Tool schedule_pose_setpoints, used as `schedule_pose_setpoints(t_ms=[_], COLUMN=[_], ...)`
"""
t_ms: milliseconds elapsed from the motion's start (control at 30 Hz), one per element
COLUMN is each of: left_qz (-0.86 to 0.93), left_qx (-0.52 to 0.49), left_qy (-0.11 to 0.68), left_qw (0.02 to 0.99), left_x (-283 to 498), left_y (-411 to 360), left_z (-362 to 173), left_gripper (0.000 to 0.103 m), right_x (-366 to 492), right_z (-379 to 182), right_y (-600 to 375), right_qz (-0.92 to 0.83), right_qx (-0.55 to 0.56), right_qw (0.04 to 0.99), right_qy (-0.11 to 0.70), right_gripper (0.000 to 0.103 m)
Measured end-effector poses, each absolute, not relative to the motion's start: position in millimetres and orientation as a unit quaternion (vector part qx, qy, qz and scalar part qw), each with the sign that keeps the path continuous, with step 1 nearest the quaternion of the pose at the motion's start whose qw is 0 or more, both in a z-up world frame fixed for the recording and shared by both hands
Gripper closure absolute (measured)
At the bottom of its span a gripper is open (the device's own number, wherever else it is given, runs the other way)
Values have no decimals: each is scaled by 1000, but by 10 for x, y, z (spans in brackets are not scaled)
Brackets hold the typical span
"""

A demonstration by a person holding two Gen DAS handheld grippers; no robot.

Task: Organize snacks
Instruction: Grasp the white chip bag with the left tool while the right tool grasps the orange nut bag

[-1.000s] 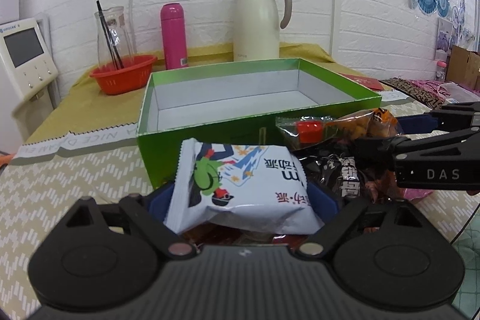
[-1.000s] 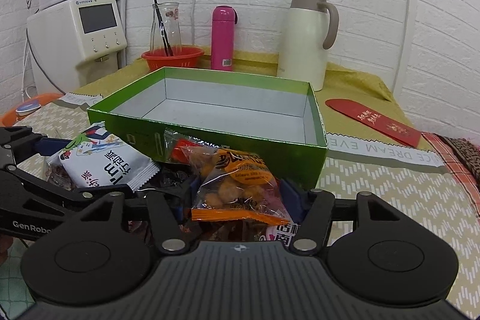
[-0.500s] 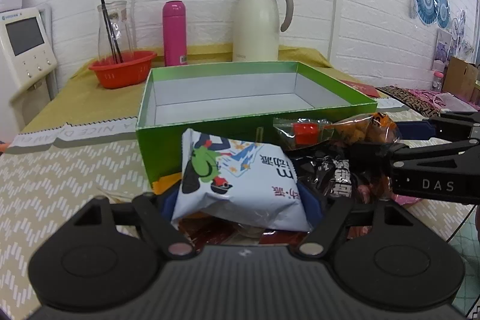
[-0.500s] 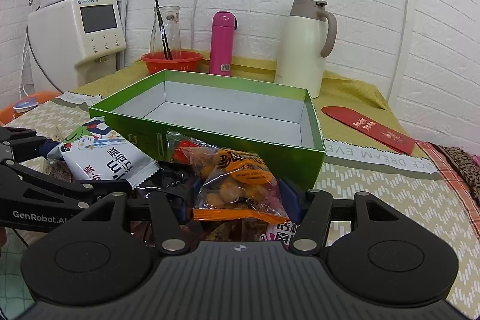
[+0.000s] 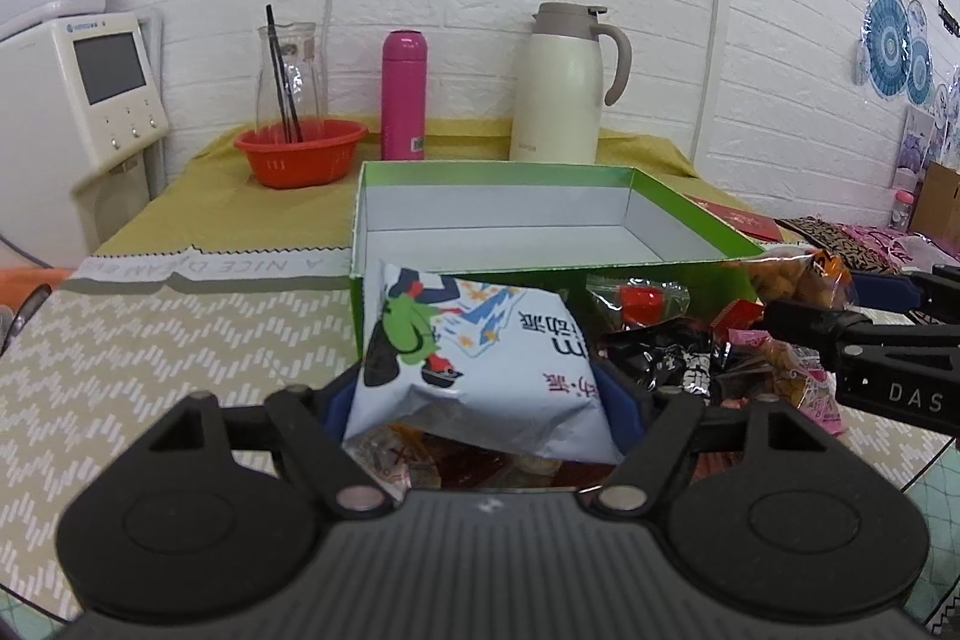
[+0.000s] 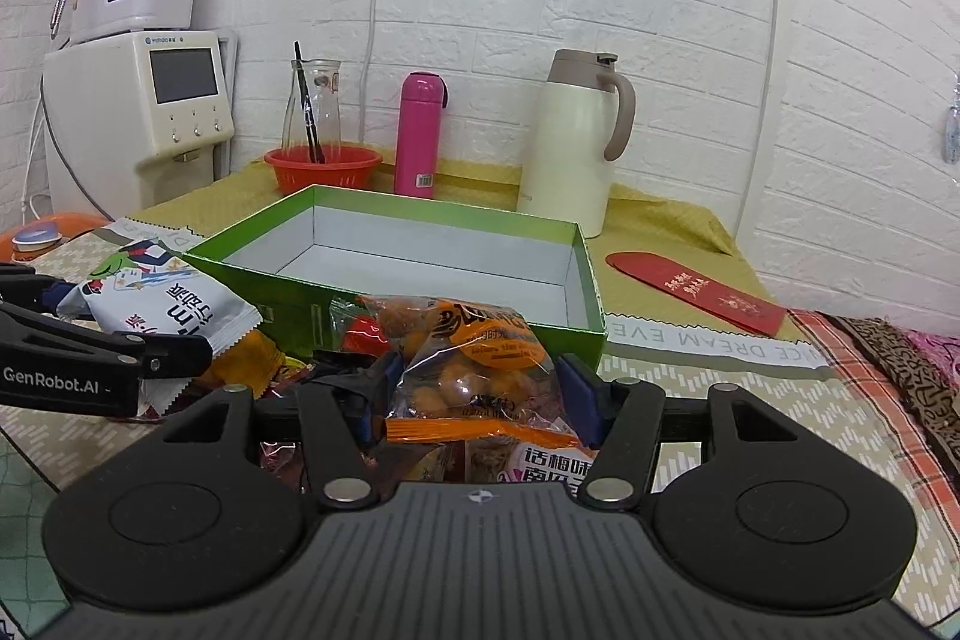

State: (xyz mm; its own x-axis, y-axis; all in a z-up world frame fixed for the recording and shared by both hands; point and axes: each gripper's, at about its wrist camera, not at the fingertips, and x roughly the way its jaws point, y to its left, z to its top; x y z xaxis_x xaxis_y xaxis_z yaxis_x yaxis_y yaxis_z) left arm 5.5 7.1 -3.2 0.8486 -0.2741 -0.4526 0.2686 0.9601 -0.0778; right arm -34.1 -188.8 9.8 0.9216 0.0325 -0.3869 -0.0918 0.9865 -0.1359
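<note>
Lifting since before: left gripper (image 5: 480,394) grips white packet (image 5: 480,364); seemingly off the table.

Left tool (image 5: 480,394) jaws just narrowed, clamping packet; right tool (image 6: 477,388) clamped too, both angled slightly down.

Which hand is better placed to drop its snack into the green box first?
Right, though narrowly. The right claw grips the clear orange bag of snack balls directly before the empty green cardboard box. The left claw, holding the white snack packet, faces the box's left corner.
</note>
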Motion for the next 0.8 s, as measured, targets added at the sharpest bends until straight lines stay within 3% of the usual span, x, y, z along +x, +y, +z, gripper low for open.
schedule_pose_setpoints(t_ms=[800], left_qz=[-136], left_qx=[0], left_qy=[217], left_qw=[967], left_x=[-165], left_y=[82], left_z=[83], left_gripper=[27], right_x=[-475], right_z=[132], right_y=[-1854], right_qz=[0], right_qx=[-42], right_qw=[978], right_qy=[202], right_gripper=[8])
